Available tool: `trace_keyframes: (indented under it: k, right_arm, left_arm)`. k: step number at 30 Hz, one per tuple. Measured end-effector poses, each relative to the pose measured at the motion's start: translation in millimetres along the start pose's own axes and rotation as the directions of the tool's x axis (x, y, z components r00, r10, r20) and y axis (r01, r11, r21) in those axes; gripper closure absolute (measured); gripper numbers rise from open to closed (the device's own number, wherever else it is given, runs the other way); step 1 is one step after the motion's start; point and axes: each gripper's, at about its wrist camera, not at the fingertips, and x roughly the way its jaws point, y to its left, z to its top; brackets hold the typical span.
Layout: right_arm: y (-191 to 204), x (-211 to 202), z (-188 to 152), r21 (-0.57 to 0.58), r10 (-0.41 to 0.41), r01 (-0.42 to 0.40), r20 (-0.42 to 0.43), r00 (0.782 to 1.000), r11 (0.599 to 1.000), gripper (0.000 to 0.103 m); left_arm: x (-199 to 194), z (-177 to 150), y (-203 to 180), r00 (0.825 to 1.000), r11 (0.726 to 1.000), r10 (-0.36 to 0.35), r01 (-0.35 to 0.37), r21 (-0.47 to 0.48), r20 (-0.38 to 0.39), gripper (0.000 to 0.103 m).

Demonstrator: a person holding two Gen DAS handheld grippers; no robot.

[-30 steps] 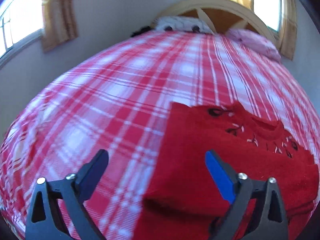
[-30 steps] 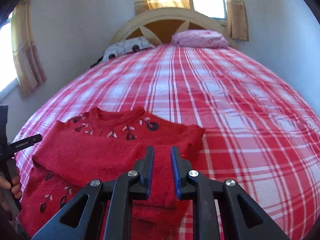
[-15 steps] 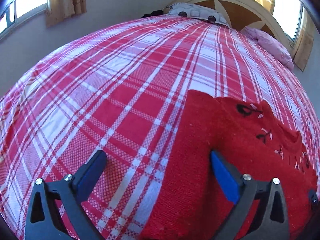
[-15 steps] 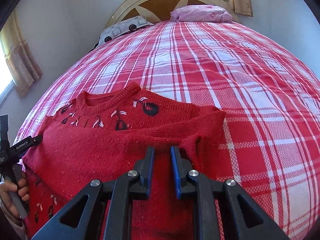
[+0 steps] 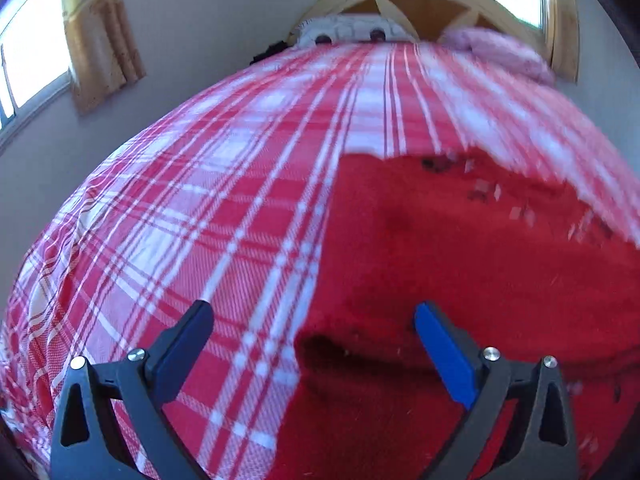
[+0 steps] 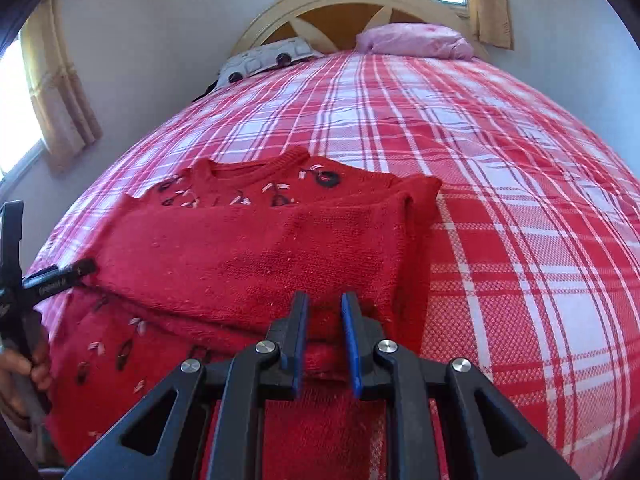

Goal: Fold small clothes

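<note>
We see the left gripper [image 5: 310,334] now fully spread, fingers empty, the sweater [image 6: 256,256] edge between them on the bed [image 6: 500,168]. The right gripper [image 6: 324,320] stays narrow, sweater hem behind its fingers; grip unclear. Sleeve fold released; next fold pending.

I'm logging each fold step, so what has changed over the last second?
Not much. Both views dipped toward the bed and came back up. The left hand-held gripper stayed wide open at the red sweater's left edge, gripping nothing. The right hand-held gripper kept its narrow gap over the folded-over fabric; whether it pinches any is unclear. The sweater stayed folded on the plaid bedspread.
</note>
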Motion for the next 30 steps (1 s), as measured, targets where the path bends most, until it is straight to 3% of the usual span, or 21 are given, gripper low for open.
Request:
trace_keyframes:
  k: [9, 13, 16, 20, 26, 30]
  right_arm:
    - [1, -10, -4, 0.009, -0.017, 0.017, 0.034, 0.999, 1.0, 0.083]
    - [-2, -45, -15, 0.074, 0.063, -0.071, 0.109, 0.992, 0.995, 0.081]
    - [-2, -74, -28, 0.065, 0.097, -0.105, 0.124, 0.988, 0.992, 0.075]
    - [-9, -110, -51, 0.077, 0.139, -0.15, 0.141, 0.98, 0.986, 0.044]
    - [-15, -147, -90, 0.071, 0.199, -0.206, 0.094, 0.975, 0.976, 0.044]
    - [-10, -165, -120, 0.064, 0.216, -0.219, 0.05, 0.975, 0.974, 0.044]
  left_arm:
    - [-12, -9, 5, 1.0, 1.0, -0.007, 0.007, -0.002, 0.016, 0.0]
    - [-32, -18, 9, 0.998, 0.998, -0.031, 0.029, 0.052, 0.046, 0.0]
    - [-55, -27, 23, 0.991, 0.993, -0.082, 0.072, 0.096, 0.105, 0.0]
    - [-75, -44, 49, 0.982, 0.982, -0.132, 0.111, 0.152, 0.138, 0.0]
    - [-101, -61, 96, 0.968, 0.957, -0.226, 0.2, 0.208, 0.107, 0.0]
    - [-117, -88, 115, 0.942, 0.921, -0.332, 0.314, 0.229, 0.047, 0.0]
